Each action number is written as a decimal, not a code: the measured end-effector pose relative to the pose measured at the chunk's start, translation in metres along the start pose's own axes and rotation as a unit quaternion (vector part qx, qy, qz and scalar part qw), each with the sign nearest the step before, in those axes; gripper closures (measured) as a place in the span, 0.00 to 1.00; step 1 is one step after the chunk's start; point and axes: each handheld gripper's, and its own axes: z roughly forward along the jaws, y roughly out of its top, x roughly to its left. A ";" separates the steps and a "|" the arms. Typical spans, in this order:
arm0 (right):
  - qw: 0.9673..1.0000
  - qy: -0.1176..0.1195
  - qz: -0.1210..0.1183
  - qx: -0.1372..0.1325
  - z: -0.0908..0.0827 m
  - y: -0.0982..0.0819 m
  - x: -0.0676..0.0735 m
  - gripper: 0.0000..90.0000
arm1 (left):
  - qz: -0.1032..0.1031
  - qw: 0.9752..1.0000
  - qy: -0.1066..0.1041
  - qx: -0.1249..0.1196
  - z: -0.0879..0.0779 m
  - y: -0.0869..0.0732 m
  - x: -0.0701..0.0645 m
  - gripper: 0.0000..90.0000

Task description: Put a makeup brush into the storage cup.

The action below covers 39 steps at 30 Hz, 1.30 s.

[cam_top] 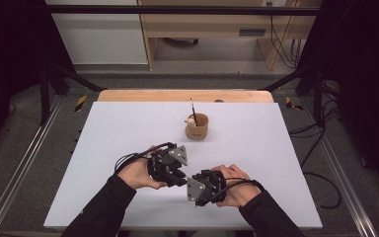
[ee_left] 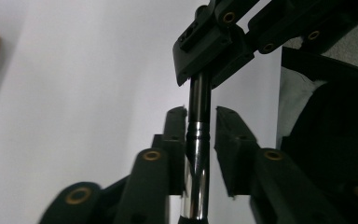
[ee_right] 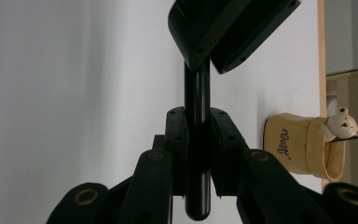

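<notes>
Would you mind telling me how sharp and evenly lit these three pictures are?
High view: table bright, surroundings dark, everything fairly sharp. Left gripper view: the near jaws are soft; bright glints on the pen's metal part. Right gripper view: the pen barrel is a near silhouette, while the bear cup is clear.

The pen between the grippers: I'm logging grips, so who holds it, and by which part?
The right gripper clamps the pen near its black end. The left gripper straddles the metal end, a gap showing on one side.
</notes>
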 end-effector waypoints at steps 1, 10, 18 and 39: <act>1.000 -0.003 0.002 -0.003 0.001 -0.001 -0.001 0.88 | 0.000 1.000 0.009 -0.001 -0.003 0.000 0.000 0.72; 0.998 0.005 0.054 -0.012 -0.001 -0.016 -0.008 0.88 | -0.020 0.997 0.053 -0.049 -0.019 -0.016 0.005 0.44; 0.996 0.000 0.087 -0.016 -0.003 -0.028 -0.010 0.88 | -0.048 0.990 0.098 -0.092 -0.036 -0.035 0.009 0.28; 0.972 -0.020 0.228 -0.059 -0.002 -0.061 -0.008 0.88 | -0.152 0.950 0.147 -0.228 -0.034 -0.079 0.000 0.20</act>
